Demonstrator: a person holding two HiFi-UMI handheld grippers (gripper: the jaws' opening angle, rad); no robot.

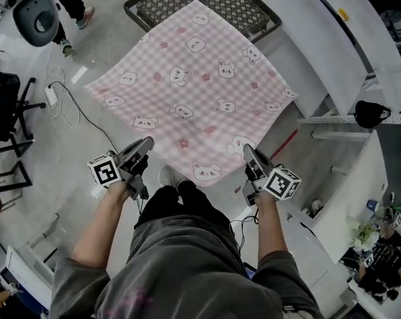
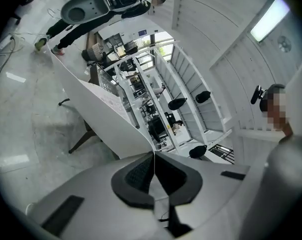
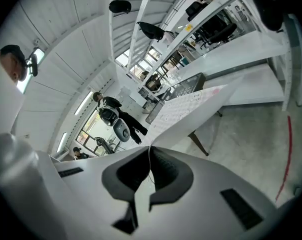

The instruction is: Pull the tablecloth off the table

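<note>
A pink checked tablecloth [image 1: 194, 92] with bunny prints hangs stretched in the head view. Its far end lies on a black mesh table [image 1: 247, 8] and its near edge is held up in front of me. My left gripper [image 1: 148, 142] is shut on the near left corner. My right gripper [image 1: 246, 150] is shut on the near right corner. In the left gripper view the jaws of the left gripper [image 2: 153, 156] are pinched on the thin edge of the cloth [image 2: 108, 121], whose pale underside runs away from them. The right gripper [image 3: 150, 151] likewise clamps the cloth [image 3: 191, 115].
A grey office chair [image 1: 36, 15] and a person's feet are at the far left. Cables and a power strip [image 1: 51, 96] lie on the floor. Black stools [image 1: 4, 115] stand at the left. A long white bench [image 1: 333, 52] runs along the right, with a red floor line [image 1: 287, 143] beside it.
</note>
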